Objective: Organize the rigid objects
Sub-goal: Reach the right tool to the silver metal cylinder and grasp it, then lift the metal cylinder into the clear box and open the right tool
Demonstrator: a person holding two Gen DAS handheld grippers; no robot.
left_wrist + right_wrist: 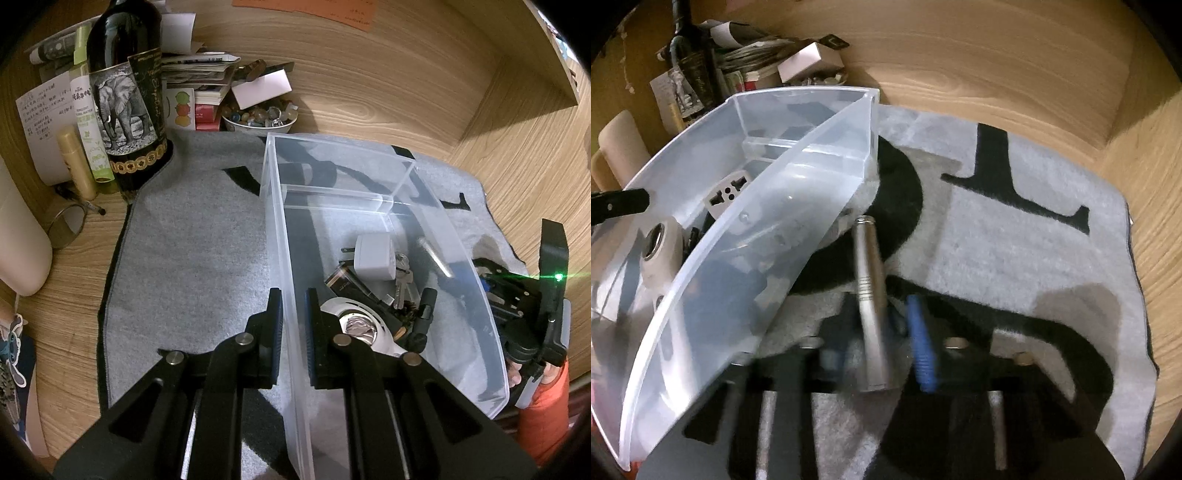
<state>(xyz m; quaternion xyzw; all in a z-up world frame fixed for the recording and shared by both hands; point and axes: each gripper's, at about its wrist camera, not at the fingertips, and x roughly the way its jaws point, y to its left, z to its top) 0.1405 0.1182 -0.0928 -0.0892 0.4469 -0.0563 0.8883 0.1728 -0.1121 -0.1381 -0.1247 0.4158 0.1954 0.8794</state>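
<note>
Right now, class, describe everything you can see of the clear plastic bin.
The clear plastic bin is a long, frosted, open-topped box with a low cross divider. It sits on the grey mat. The left gripper straddles its near wall. Inside lie a white adapter, keys and a battery.

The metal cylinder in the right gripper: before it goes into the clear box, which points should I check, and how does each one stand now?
1. Right gripper holds the metal cylinder: cannot tell; the right wrist view is blurred, and the blue pad seems apart from it.
2. Left gripper steadies the clear box: ok, its fingers straddle the left wall.
3. Cylinder is above the box opening: not ok, it is outside the right wall, over the grey mat.
4. Free floor in the near compartment: ok, beyond the white adapter, keys and battery.
5. Far compartment free: ok.
</note>
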